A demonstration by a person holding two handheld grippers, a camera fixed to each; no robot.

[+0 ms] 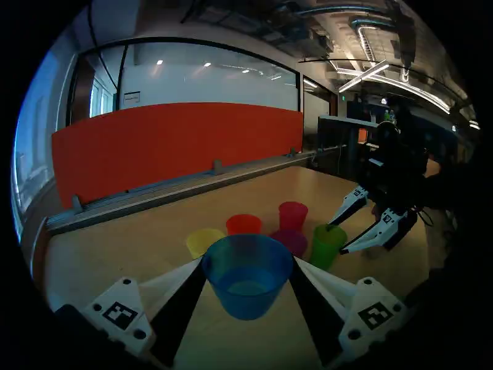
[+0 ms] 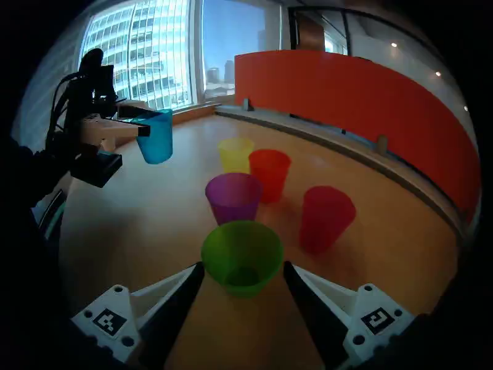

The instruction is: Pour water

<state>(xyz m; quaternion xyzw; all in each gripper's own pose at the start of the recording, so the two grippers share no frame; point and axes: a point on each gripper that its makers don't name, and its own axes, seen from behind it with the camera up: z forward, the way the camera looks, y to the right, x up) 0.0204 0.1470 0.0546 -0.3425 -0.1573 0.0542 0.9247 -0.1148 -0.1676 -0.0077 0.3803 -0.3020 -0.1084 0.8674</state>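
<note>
Wooden table (image 1: 111,246), orange partition (image 1: 172,148), blue cup (image 1: 246,277)

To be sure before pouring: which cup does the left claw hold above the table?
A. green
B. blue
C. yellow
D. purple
B: the blue cup sits in the left claw, and the right gripper view shows it held clear of the table.

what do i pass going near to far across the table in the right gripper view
green translucent plastic cup, purple plastic cup, orange plastic cup, yellow plastic cup; red plastic cup and the raised blue plastic cup in the left gripper left out
</note>
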